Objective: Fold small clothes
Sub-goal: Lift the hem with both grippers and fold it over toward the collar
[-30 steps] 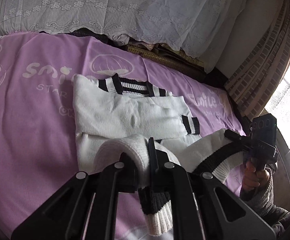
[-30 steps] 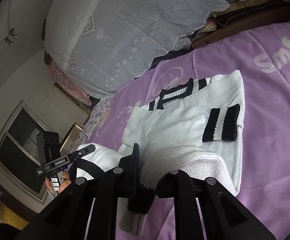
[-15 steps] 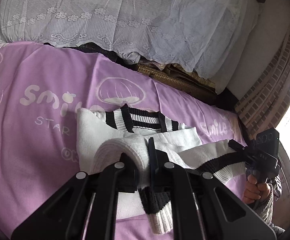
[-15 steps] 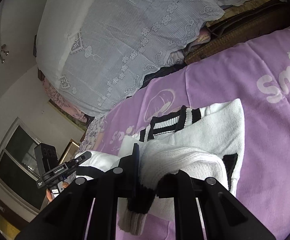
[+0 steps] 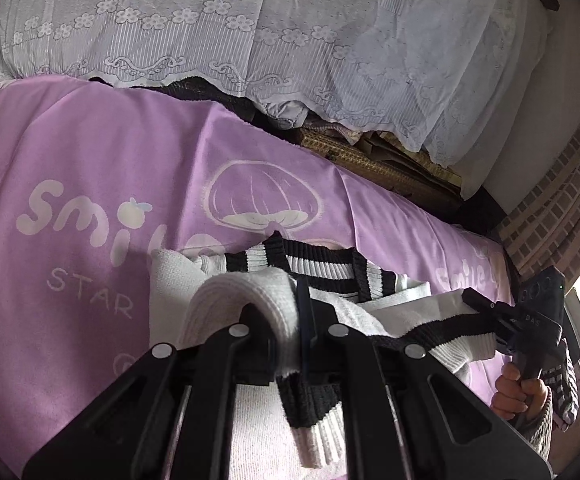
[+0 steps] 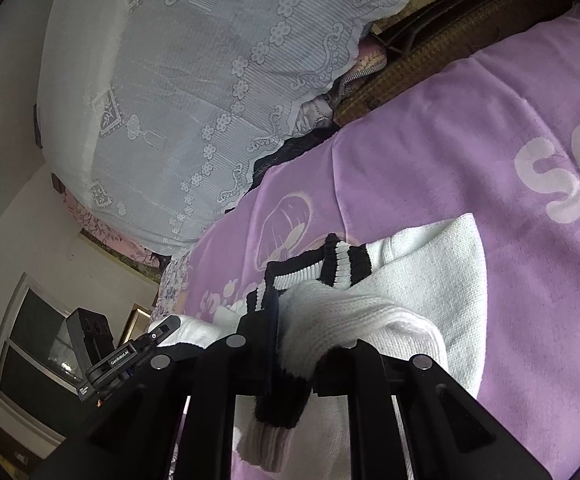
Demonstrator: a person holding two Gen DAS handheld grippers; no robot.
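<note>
Both tongs, left tongs point(image 5: 290, 340) and right tongs point(image 6: 302, 344), clamp the hem of the white knit sweater with black stripes point(image 6: 422, 276), lifted over the purple bed blanket point(image 5: 109, 168); its collar lies straight ahead.

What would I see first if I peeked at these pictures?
First, a white sweater with black stripes, its bottom hem pinched by the left gripper and the right gripper and lifted toward its collar. Under it lies a purple blanket that says "Smile", with a lacy white cloth behind.
</note>
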